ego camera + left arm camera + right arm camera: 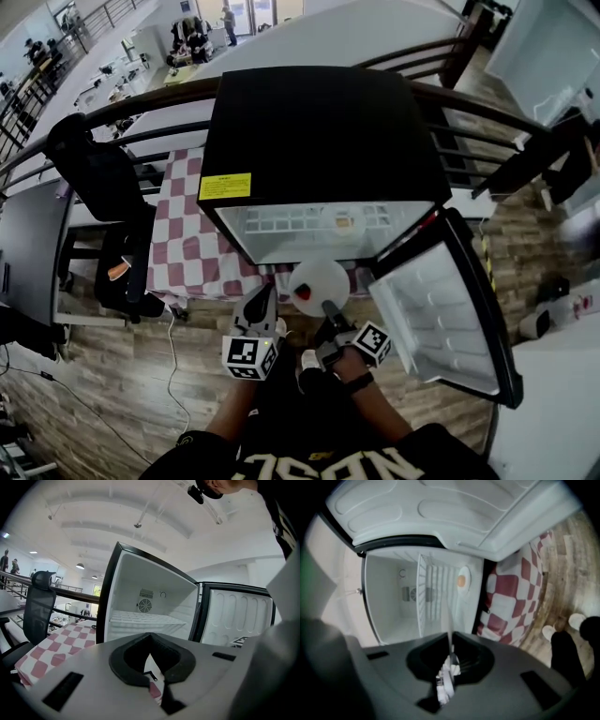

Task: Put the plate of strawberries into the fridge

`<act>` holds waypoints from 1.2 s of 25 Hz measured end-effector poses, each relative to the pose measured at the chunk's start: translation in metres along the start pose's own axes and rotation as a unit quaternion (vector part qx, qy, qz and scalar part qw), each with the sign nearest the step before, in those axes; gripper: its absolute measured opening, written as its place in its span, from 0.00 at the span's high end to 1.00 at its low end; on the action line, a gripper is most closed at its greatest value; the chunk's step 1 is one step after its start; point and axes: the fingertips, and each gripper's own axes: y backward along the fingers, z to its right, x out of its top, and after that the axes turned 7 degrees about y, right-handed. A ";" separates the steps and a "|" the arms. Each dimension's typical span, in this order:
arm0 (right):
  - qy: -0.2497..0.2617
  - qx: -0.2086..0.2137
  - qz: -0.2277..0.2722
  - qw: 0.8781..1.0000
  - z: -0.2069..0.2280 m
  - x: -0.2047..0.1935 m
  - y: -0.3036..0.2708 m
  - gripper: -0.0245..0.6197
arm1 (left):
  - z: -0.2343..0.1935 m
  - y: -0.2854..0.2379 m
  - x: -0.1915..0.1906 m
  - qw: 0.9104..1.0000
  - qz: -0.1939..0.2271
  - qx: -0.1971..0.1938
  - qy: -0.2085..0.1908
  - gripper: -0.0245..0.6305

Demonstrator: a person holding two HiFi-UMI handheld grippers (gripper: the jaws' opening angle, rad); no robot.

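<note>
Gripping the round white plate (323, 272) with one red strawberry (302, 293) by its 5 o'clock rim in the clenched right tool (330, 307), just before the open black fridge (319, 141) at 12 o'clock, with the left tool (269, 292) shut, empty, at 8 o'clock.

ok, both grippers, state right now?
Left gripper: closed, nothing between the jaws.
Right gripper: closed on the rim of the plate.

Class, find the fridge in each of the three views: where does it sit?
Head view: fridge upper centre, door swung open rightward.
Left gripper view: fridge at centre, open.
Right gripper view: fridge at left, turned sideways.
Shared landmark: checked tablecloth beside it.
</note>
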 end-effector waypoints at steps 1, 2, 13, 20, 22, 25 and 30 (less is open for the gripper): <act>0.003 -0.002 0.000 1.000 0.003 0.000 -0.005 0.90 | -0.003 -0.003 -0.002 1.000 -0.002 0.000 0.000 0.94; 0.005 -0.002 -0.001 1.000 0.006 0.001 -0.010 0.90 | -0.006 -0.005 -0.004 1.000 -0.004 0.001 0.001 0.94; -0.010 -0.010 -0.004 1.000 0.034 0.001 -0.077 0.90 | -0.035 -0.028 -0.015 1.000 -0.008 0.013 0.007 0.94; -0.023 -0.041 0.001 0.999 0.057 0.001 -0.109 0.90 | -0.039 -0.037 -0.021 1.000 -0.016 0.014 0.014 0.94; -0.023 -0.047 0.004 0.999 0.062 0.004 -0.116 0.90 | -0.040 -0.038 -0.023 1.000 -0.018 0.015 0.013 0.94; -0.018 -0.058 0.010 0.998 0.067 0.009 -0.126 0.90 | -0.043 -0.037 -0.026 1.000 -0.019 0.018 0.013 0.94; -0.017 -0.068 0.018 0.997 0.067 0.015 -0.141 0.91 | -0.046 -0.036 -0.027 0.999 -0.023 0.023 0.021 0.94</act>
